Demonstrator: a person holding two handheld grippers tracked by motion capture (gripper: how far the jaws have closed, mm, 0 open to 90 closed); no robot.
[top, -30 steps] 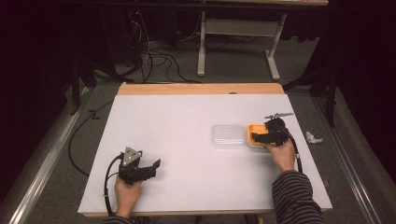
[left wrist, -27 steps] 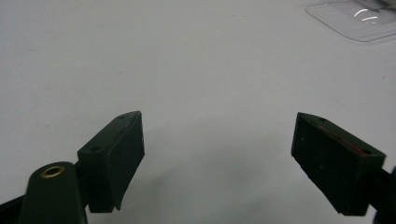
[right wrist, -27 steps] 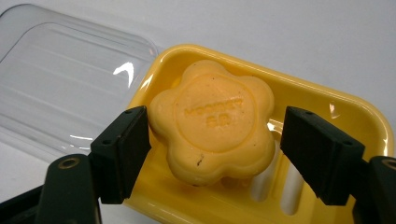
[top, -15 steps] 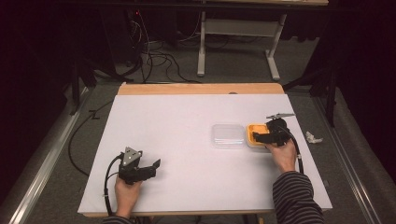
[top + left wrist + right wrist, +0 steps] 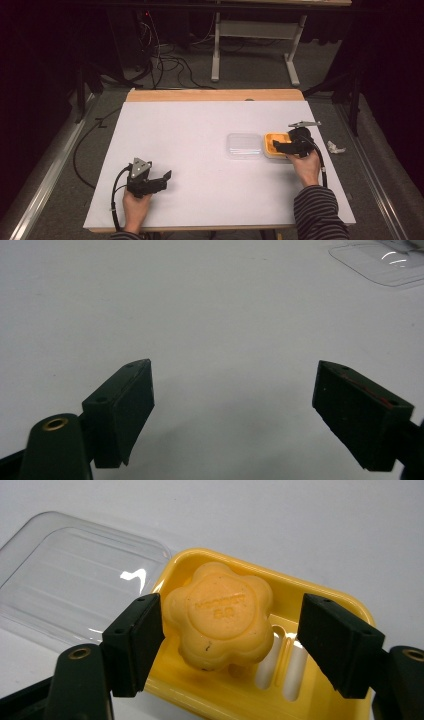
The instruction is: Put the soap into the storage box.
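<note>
An orange flower-shaped soap lies in a yellow soap dish at the table's right. My right gripper hangs over the dish with the soap between its jaws. The jaws have just been closing: the left pad is at the soap's edge and a gap remains at the right pad. From above, the right gripper covers part of the dish. My left gripper rests at the front left, and its jaws stand wide open over bare tabletop.
A clear plastic lid lies flat just left of the dish, touching it. A wooden strip runs along the table's far edge. A crumpled white scrap lies past the right edge. Cables trail on the floor behind.
The right gripper has shifted slightly over the dish. The left hand and gripper have kept still.
</note>
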